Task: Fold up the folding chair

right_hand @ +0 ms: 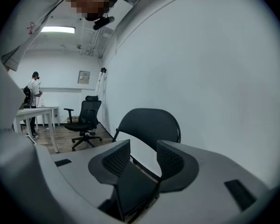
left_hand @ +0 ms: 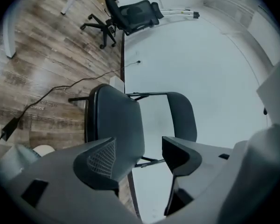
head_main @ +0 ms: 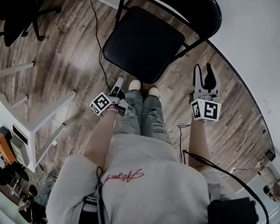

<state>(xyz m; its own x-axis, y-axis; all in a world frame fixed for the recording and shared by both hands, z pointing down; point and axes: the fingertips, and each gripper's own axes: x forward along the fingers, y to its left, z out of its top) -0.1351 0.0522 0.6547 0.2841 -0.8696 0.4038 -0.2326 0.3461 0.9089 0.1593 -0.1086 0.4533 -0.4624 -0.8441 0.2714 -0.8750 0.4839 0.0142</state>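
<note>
A black folding chair stands unfolded in front of me, with its seat (head_main: 142, 43) toward my feet and its backrest (head_main: 186, 3) against the white wall. My left gripper (head_main: 117, 85) hangs low by my left leg, just short of the seat's front edge. Its jaws stand apart and hold nothing; through them I see the seat (left_hand: 116, 125) and backrest (left_hand: 182, 115). My right gripper (head_main: 203, 73) is out to the right of the seat, apart from the chair frame. It (right_hand: 143, 160) is open and empty, with the backrest (right_hand: 149, 122) beyond the jaws.
A black office chair (head_main: 18, 8) stands at the far left on the wood floor. A white table (head_main: 37, 120) is at my left, and a cable (head_main: 97, 36) runs past the chair's left side. The wall (head_main: 252, 31) closes the right. Another person (right_hand: 33, 94) stands far off.
</note>
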